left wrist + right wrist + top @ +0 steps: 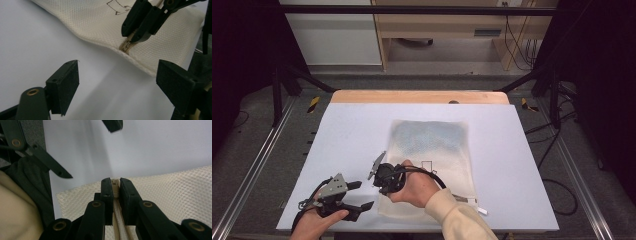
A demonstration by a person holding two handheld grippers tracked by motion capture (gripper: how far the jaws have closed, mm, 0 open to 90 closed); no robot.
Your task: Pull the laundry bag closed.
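Right gripper view: zipper (115,185) of the mesh bag (175,192) is pinched by the closed right gripper (115,184) at the bag's near-left edge. Left gripper (117,82) is held wide open, empty, just beside that edge. Bag not yet unzipped, judging by the closed seam.

Bare table (352,130) left of mesh bag (432,145); nothing blocks passage.

This place looks like a lab or a recording room, not a home. The counter (362,130) has a plain pale cover and stands inside a dark metal frame (412,9). Metal rails (254,165) run on the grey floor (257,120) at both sides. Loose black cables (517,45) hang and lie near a light wooden desk (447,25) behind.
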